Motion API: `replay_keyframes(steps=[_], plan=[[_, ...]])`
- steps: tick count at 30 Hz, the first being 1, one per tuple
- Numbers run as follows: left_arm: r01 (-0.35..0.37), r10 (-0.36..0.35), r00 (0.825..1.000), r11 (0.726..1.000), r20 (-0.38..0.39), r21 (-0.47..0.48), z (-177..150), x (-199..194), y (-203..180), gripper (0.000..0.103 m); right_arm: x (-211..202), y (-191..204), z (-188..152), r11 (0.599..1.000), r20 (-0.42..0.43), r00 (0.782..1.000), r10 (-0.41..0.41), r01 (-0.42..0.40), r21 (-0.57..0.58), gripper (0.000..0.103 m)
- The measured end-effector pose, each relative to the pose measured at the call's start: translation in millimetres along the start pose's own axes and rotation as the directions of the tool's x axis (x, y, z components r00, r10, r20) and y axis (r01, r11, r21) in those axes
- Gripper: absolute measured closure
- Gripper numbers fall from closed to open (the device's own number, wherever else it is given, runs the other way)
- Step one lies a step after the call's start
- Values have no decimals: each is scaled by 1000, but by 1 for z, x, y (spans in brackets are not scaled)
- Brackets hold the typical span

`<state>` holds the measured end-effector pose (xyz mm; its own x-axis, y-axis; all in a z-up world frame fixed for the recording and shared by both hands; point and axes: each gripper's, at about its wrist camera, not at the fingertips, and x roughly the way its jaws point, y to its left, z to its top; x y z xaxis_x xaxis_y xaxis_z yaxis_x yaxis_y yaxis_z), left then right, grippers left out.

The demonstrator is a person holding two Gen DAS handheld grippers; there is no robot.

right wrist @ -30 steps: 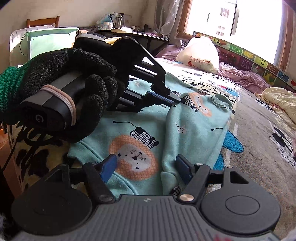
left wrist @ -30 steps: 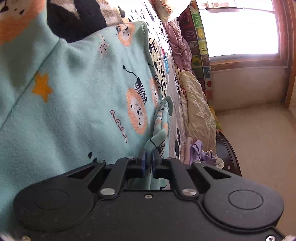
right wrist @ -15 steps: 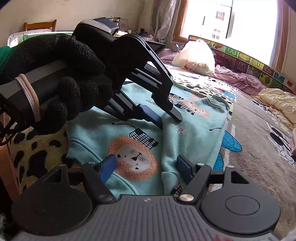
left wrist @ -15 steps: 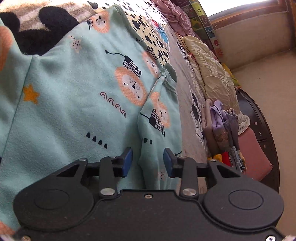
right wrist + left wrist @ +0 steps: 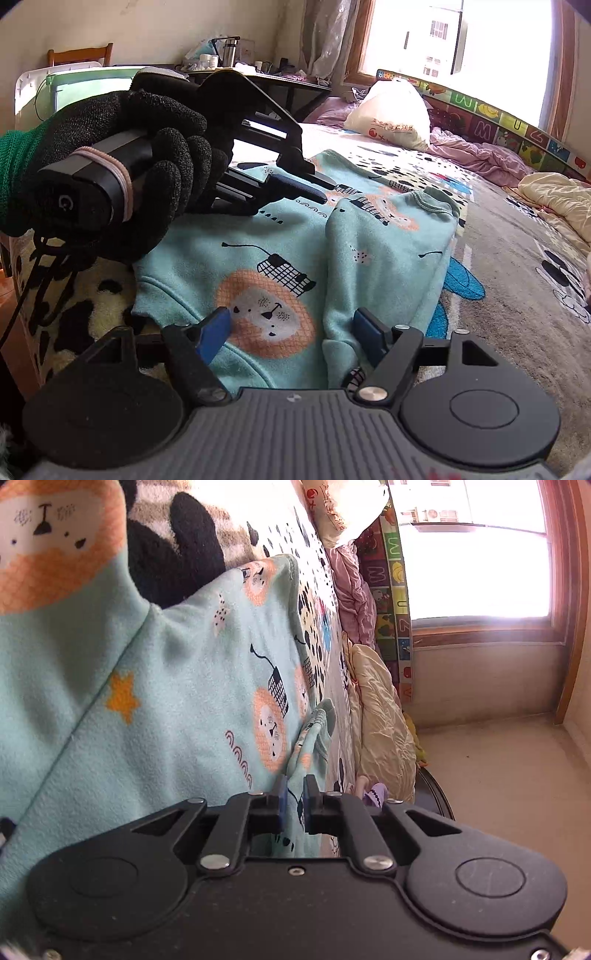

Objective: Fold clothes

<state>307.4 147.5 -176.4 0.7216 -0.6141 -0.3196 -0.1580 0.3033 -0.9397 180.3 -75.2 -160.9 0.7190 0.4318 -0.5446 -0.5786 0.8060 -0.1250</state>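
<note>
The left claw (image 5: 294,792) is closing on a fold of the mint lion-print top (image 5: 280,266) — its blue pads nearly meeting with the fabric pinched between them — while the right claw (image 5: 293,334) is hovering spread wide over the hem at the near edge of the bed (image 5: 517,280), holding nothing. A sleeve fold seems to be in hand; the next move is probably calling for carrying that pinched cloth across the body. Half a second ago the left claw was gaping open; now it is clamping.
</note>
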Motion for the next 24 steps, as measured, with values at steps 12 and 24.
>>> replay_keyframes(steps=[12, 24], plan=[[-103, 130, 981, 978, -146, 181, -29, 26, -11, 92, -5, 11, -3, 998, 30, 999, -44, 46, -40, 29], [-96, 103, 994, 986, -46, 136, -20, 18, -15, 87, -23, 16, -10, 997, 15, 998, -54, 54, -58, 24]])
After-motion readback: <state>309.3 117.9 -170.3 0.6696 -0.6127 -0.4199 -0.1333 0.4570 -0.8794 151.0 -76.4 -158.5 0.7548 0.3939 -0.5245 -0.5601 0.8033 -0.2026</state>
